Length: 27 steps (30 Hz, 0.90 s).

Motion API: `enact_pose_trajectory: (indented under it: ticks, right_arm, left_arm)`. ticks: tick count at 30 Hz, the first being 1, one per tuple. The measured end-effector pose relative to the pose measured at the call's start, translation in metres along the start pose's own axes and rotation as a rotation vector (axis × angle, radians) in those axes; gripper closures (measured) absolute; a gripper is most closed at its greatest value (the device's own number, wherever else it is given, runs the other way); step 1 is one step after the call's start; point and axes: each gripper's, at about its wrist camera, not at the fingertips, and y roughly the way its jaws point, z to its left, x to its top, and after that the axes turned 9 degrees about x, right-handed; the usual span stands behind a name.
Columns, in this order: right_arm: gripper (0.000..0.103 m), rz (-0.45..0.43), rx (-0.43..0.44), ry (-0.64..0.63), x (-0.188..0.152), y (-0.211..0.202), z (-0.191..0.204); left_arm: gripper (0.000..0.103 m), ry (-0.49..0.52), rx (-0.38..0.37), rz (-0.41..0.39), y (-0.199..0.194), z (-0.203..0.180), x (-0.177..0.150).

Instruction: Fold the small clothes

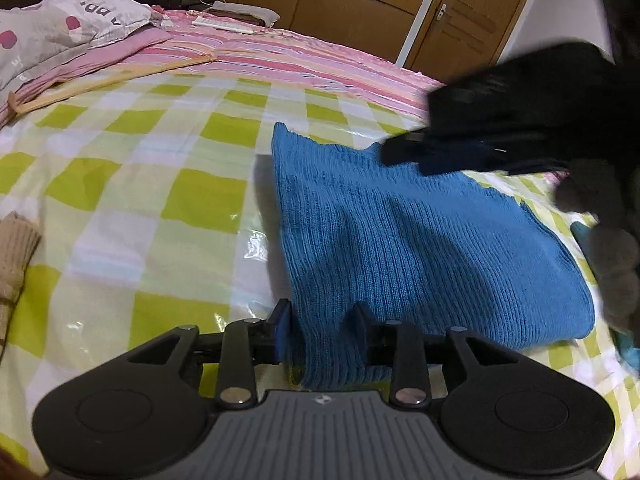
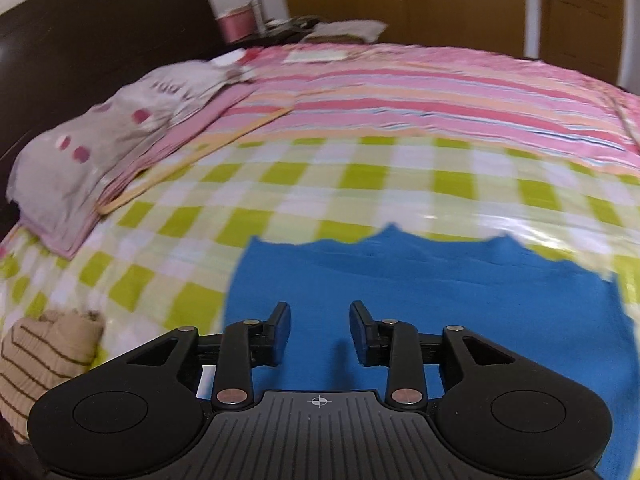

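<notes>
Blue ribbed knit is lying between the fingers of the left gripper [image 1: 322, 330]: a fold of the blue knitted garment [image 1: 420, 248] is running up through the gap, and the jaws are standing partly apart, so whether the pads are pressing on the cloth cannot be told. From there the garment is spreading away and to the right, folded over into several layers, flat on the shiny green-and-white checked cover [image 1: 160, 184].

Over the garment's far right part, the right gripper [image 1: 404, 148] is showing dark and blurred in the left wrist view, with a grey-gloved hand [image 1: 612, 256] at the picture's right edge. In its own view the right gripper [image 2: 320, 334] is hovering above the blue cloth with its jaws partly apart and nothing between them.

Further out, a beige striped knitted piece [image 2: 44, 364] is lying at the left edge of the cover, well apart from the blue one. Beyond the checks, a pink striped bedsheet [image 2: 440, 96] is covering the bed, with a grey spotted pillow [image 2: 100, 144] at the left.
</notes>
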Motion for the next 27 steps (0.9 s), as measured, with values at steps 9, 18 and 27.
enact_pose_trajectory:
  ticks: [9,18,27]
  right_arm:
    - [0.057,0.117,0.028,0.004,0.024,0.058,0.033]
    - [0.055,0.224,-0.088,-0.127,0.025,0.102,0.06]
    - [0.064,0.248,-0.159,-0.203,0.017,0.112,0.054]
  left_arm:
    - [0.062,0.013,-0.022,-0.001,0.002,0.001,-0.002]
    - [0.061,0.029,-0.025,-0.004,0.002,-0.001,-0.003]
    - [0.06,0.047,-0.012,-0.011,0.001,-0.004,-0.003]
